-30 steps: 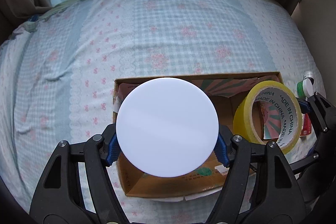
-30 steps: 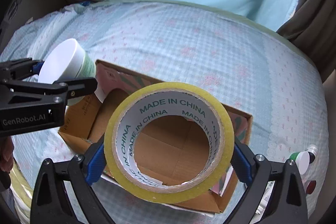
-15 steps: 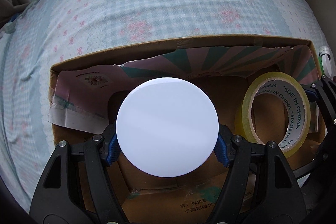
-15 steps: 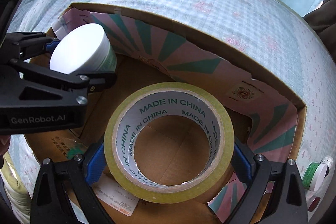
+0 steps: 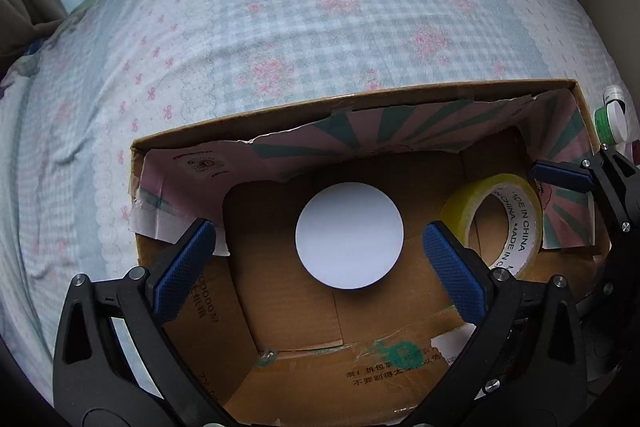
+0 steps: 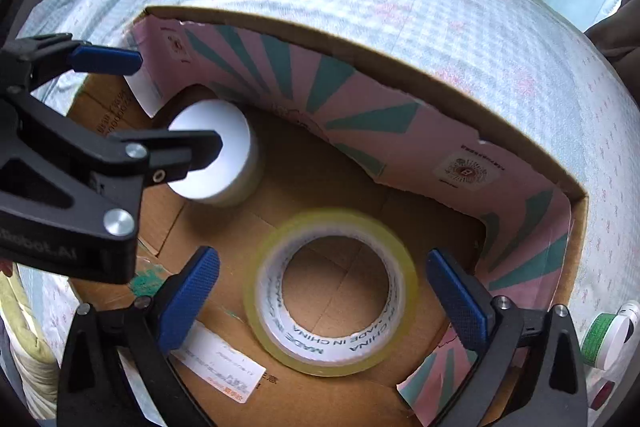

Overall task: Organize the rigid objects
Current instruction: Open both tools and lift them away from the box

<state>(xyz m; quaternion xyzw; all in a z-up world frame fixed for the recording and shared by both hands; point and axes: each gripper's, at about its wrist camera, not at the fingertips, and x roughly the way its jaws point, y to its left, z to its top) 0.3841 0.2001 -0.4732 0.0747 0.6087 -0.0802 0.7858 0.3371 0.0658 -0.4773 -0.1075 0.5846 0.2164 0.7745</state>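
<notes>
A white round jar [image 5: 349, 235] stands on the floor of the open cardboard box [image 5: 352, 99]. My left gripper [image 5: 318, 263] is open above it, blue pads on either side and clear of it. A yellow tape roll [image 6: 331, 291] lies in the box, blurred in the right wrist view, and my right gripper [image 6: 322, 297] is open around it without touching. The roll also shows in the left wrist view [image 5: 505, 223], tilted near the box's right wall. The jar [image 6: 218, 151] sits left of the roll, partly behind the left gripper's finger [image 6: 120, 155].
The box [image 6: 400, 63] rests on a bed with a blue checked floral sheet [image 5: 280, 27]. A green-and-white jar [image 5: 610, 117] lies on the sheet outside the box's right wall, also seen in the right wrist view [image 6: 608, 335]. A white paper label [image 6: 218, 365] lies on the box floor.
Both grippers have opened and let go. The white jar and the tape roll have dropped to the box floor, and both grippers have drawn back above them.
</notes>
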